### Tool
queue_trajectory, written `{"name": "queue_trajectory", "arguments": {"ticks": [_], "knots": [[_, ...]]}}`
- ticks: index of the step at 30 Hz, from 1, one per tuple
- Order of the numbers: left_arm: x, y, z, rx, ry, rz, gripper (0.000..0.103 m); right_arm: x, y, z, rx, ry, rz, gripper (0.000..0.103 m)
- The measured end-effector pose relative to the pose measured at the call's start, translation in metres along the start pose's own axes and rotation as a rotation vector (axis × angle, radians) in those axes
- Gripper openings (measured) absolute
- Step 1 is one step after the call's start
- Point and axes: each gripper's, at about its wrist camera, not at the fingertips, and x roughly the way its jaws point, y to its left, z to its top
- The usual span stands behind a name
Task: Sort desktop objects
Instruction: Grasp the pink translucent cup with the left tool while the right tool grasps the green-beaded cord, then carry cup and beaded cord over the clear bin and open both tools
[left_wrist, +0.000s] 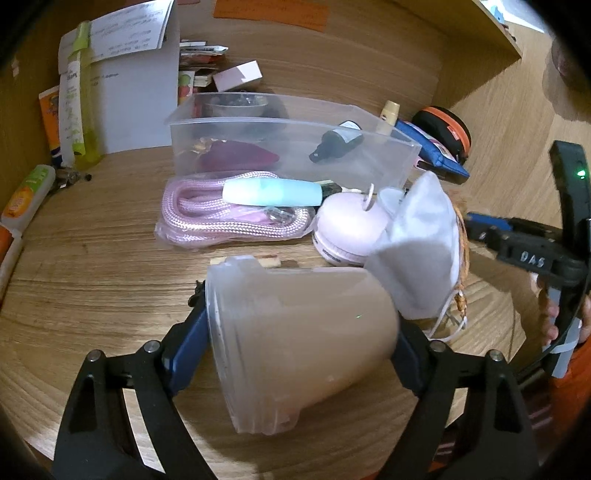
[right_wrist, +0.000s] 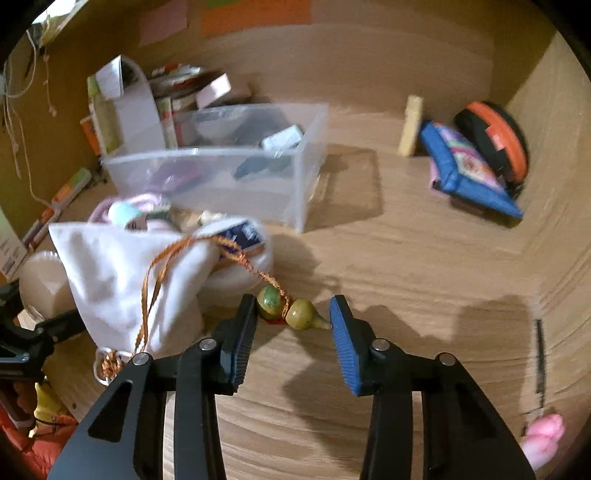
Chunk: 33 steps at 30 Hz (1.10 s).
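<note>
left gripper (left_wrist: 301, 343) jaws pinch a cup (left_wrist: 299, 347); right gripper (right_wrist: 293, 325) jaws spread around beads (right_wrist: 291, 308) on the bench (right_wrist: 406, 266).

The left gripper (left_wrist: 301, 332) has its jaws clamped tight; the right gripper (right_wrist: 293, 325) hangs low, jaws spread wide.

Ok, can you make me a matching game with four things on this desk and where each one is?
Things:
1. frosted cup
2. small dark bottle
3. green beads
4. mint tube

Places:
A. lying on the pink rope
B. inside the clear box
C. between the fingers of the open right gripper
D. squeezed in the left gripper

Pairs: 1-D, 2-B, 3-C, 4-A
</note>
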Motion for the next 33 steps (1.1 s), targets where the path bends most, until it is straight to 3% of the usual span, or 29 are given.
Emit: {"name": "queue_trajectory", "arguments": {"ticks": [5, 9, 20, 33], "knots": [[-0.005, 0.005, 0.003, -0.018, -0.018, 0.002, 0.086, -0.023, -0.005, 0.014, 0.024, -0.111, -0.084, 0.037], [-0.015, 0.009, 0.01, -0.025, -0.05, 0.006, 0.086, -0.034, -0.004, 0.027, 0.021, -0.151, -0.073, 0.037], [-0.04, 0.029, 0.057, -0.039, -0.128, 0.014, 0.086, -0.056, 0.017, 0.063, 0.008, -0.257, 0.03, 0.037], [-0.053, 0.044, 0.114, -0.044, -0.183, -0.002, 0.086, -0.062, 0.039, 0.107, -0.027, -0.317, 0.103, 0.037]]}}
